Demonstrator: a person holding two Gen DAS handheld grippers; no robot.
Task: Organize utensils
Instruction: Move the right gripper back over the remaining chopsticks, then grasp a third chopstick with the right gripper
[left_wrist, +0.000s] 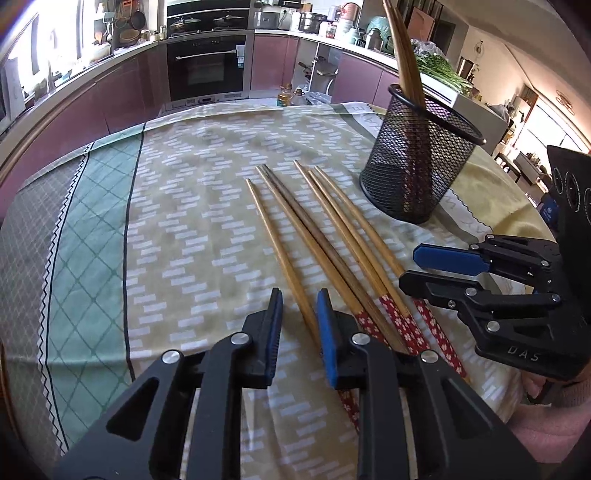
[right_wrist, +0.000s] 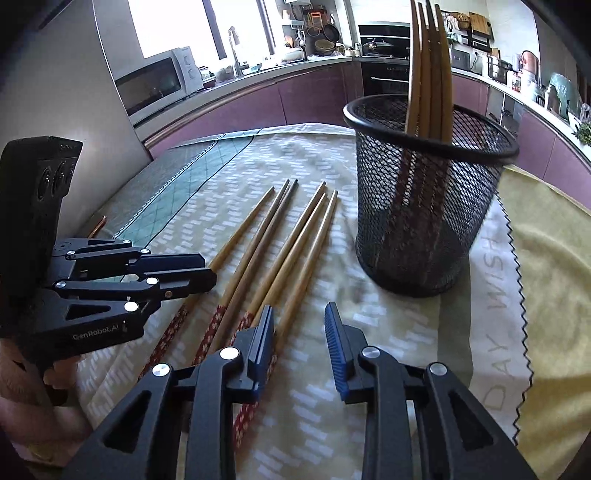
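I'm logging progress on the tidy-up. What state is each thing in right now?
Loose chopsticks: six lying flat on the tablecloth, side by side, not yet in the holder.
Mesh holder: upright, holding several chopsticks.
Chopsticks in holder: standing, leaning on the rim.
Left gripper: open, straddling the leftmost chopstick, not clamped.
Right gripper: open, empty, beside the loose chopsticks.
Tablecloth: spread flat.

You have a table draped in a yellow tablecloth (left_wrist: 207, 206) with white dashes and a green diamond-patterned band along its left edge. A plain yellow cloth (right_wrist: 546, 258) with a zigzag hem overlaps its right edge. Beyond the far edge you see purple cabinets (left_wrist: 122, 96), a built-in black oven (left_wrist: 207, 68) and an oil bottle (left_wrist: 286, 95) on the floor. A white microwave (right_wrist: 157, 83) sits on the counter at left.
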